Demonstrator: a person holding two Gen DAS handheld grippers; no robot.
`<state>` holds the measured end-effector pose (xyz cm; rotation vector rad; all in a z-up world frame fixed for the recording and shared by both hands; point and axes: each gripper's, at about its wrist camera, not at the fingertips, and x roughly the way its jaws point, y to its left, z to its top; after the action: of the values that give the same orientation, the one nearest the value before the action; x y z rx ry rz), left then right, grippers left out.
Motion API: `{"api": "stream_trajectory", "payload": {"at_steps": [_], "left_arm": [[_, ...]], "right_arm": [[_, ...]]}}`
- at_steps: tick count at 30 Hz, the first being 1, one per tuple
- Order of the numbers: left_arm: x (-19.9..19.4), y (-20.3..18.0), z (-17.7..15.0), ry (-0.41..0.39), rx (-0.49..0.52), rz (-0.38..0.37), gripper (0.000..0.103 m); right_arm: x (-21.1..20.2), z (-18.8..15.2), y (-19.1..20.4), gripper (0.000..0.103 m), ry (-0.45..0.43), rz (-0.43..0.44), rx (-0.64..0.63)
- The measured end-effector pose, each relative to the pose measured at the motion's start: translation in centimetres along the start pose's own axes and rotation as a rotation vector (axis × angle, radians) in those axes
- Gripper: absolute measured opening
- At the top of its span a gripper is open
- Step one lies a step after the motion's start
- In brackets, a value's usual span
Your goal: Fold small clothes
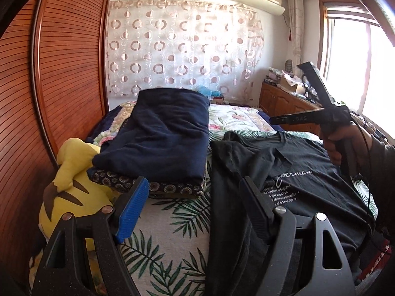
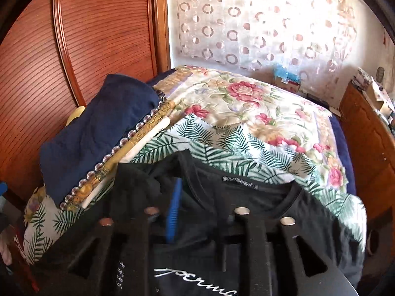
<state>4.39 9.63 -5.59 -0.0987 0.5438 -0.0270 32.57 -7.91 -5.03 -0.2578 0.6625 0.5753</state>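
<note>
A black T-shirt point(image 1: 296, 172) with white script print lies front-up on the leaf-patterned bed sheet point(image 1: 172, 222), its left side bunched inward. My left gripper point(image 1: 193, 180) is open wide and low over the shirt's left edge. Its blue pad point(image 1: 133, 209) is over the sheet and its black finger point(image 1: 254, 209) is against the dark cloth. A hand holds my right gripper point(image 1: 281, 118) in the air above the shirt's right shoulder. In the right wrist view that gripper point(image 2: 195, 207) hovers over the collar point(image 2: 246, 192) with its jaws a little apart and nothing between them.
A folded navy garment point(image 1: 163, 133) tops a stack of patterned cloth point(image 2: 118, 157) left of the shirt. A yellow plush toy point(image 1: 71, 180) lies against the wooden wardrobe doors point(image 1: 61, 74). A floral quilt point(image 2: 234, 103) covers the far bed. A cluttered wooden cabinet point(image 1: 284, 101) stands at the right.
</note>
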Motion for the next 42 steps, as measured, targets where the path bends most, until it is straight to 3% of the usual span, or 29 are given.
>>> {"api": "stream_trajectory", "payload": {"at_steps": [5, 11, 16, 23, 28, 42], "left_arm": [[0.6, -0.7, -0.7, 0.026, 0.006, -0.012, 0.077], [1.1, -1.5, -1.1, 0.047, 0.004, -0.024, 0.077], [1.0, -2.0, -1.2, 0.053, 0.013, -0.031, 0.077], [1.0, -1.7, -1.4, 0.056, 0.005, -0.031, 0.077], [1.0, -1.7, -1.5, 0.057, 0.004, -0.029, 0.077], [1.2, -2.2, -1.7, 0.062, 0.003, -0.04, 0.077]], "right_arm": [[-1.4, -4.0, 0.3, 0.032, -0.019, 0.048, -0.043], [-0.6, -8.7, 2.2, 0.032, 0.053, 0.15, -0.108], [2.7, -9.8, 2.7, 0.032, 0.134, 0.157, -0.112], [4.9, -8.3, 2.7, 0.031, 0.106, 0.14, -0.108], [4.5, -8.6, 4.4, 0.006, 0.086, 0.146, -0.138], [-5.2, -12.5, 2.4, 0.005, 0.008, 0.225, -0.103]]}}
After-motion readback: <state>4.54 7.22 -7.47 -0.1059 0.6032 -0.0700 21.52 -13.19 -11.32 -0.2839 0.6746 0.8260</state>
